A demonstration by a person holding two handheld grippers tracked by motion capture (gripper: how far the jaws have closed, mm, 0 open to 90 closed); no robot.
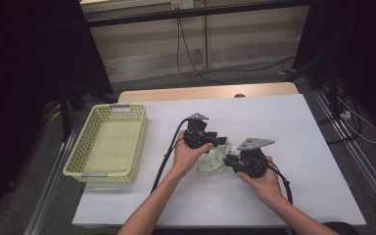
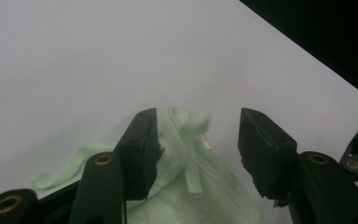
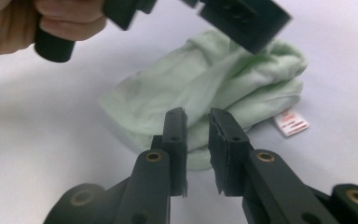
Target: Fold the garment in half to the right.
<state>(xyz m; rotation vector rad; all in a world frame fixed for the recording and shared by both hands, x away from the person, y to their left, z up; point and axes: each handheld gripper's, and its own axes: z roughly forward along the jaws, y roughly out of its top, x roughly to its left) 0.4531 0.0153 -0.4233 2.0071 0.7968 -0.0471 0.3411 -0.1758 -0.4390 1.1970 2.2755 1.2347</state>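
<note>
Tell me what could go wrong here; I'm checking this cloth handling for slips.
The left gripper stands open around the pale green cloth, so the bundle may sag and unfold. The right gripper has no fabric between its nearly closed jaws. The basket sits well to the left, a long carry.

Both forearms are bare, with no sleeve in sight. The left gripper [image 1: 219, 142] and the right gripper [image 1: 231, 161] are matt black, each topped by a grey three-cornered plate and trailing a thick black cable. Their blocky black jaws turn on brass-coloured pivot rings.
</note>
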